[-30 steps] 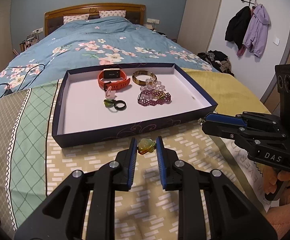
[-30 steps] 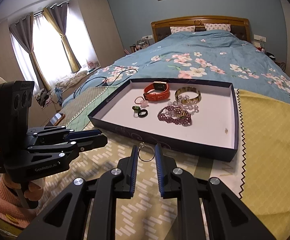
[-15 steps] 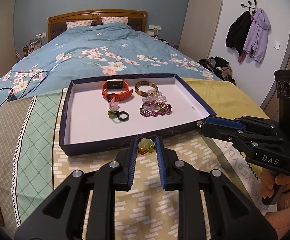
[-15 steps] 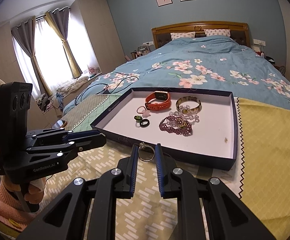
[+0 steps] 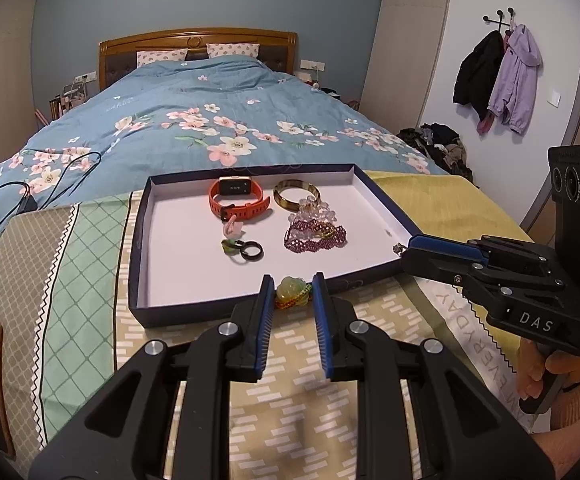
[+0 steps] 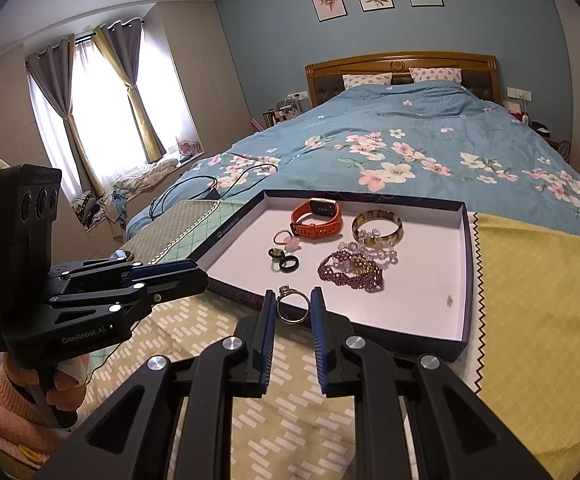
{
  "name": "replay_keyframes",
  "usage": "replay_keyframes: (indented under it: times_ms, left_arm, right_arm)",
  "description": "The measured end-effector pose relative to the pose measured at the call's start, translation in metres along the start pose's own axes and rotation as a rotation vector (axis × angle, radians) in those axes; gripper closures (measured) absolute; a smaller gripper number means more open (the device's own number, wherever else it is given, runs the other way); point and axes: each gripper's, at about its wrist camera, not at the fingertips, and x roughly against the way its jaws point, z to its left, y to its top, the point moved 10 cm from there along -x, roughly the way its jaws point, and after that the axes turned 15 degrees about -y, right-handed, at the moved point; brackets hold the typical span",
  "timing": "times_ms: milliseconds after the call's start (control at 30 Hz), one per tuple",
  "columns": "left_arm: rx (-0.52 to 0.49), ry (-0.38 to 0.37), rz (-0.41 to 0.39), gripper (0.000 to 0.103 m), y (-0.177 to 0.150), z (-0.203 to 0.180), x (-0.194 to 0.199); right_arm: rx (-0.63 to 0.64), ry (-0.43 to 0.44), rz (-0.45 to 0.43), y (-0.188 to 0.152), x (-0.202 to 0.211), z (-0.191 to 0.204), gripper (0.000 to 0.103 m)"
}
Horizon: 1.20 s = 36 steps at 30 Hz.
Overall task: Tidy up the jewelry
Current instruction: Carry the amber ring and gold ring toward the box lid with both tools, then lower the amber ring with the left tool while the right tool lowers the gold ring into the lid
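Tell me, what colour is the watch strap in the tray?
The watch strap is orange-red. It shows best in the right wrist view, at the far end of the tray.

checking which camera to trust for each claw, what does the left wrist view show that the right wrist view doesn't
Only the left wrist view: the green flower charm pinched in the left claw, and jackets on wall hooks.

Only the right wrist view: the silver ring gripped in the right claw, and a curtained window.

Both: the tray holding the orange watch, bangle, purple bracelet and black ring.
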Motion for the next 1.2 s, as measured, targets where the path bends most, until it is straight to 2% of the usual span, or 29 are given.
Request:
replay_keyframes:
  times_ms: [1200]
  left_arm:
    - [-0.017, 0.023, -0.025, 0.083, 0.026, 0.008, -0.006]
  right_arm:
    - [0.012, -0.027, -0.025, 0.020, -0.009, -0.005, 0.087]
